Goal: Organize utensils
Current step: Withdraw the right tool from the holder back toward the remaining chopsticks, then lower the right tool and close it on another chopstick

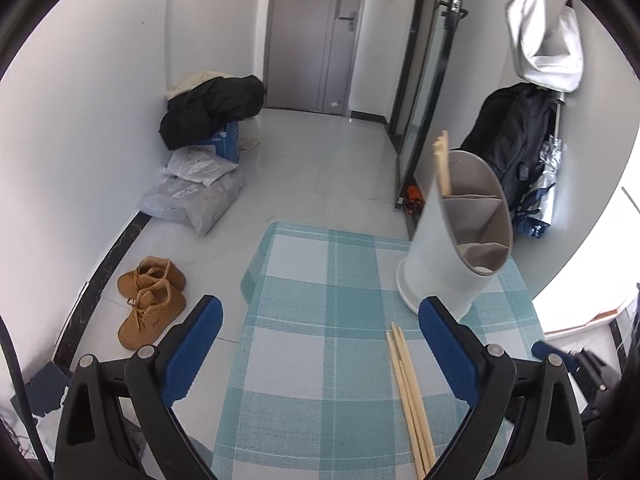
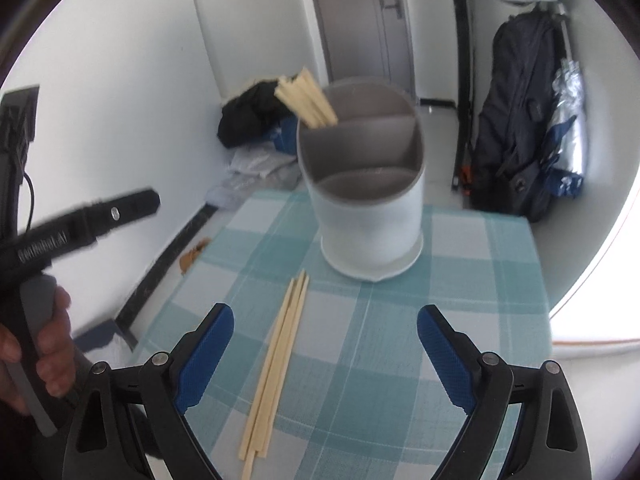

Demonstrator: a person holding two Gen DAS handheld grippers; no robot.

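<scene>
Chopsticks lie loose on the checked tablecloth, lower centre of the right wrist view, just before the white holder, where more chopsticks stand in its back compartment. We see our right gripper spread wide and empty. Our left gripper is released too, with nothing between its blue pads.

White walls, pale tiled floor, grey door, bright daylight at right.

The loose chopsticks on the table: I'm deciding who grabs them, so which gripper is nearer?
Right. The right gripper hangs open with the loose chopsticks between its fingers; the left gripper is off to their left, also open.
</scene>
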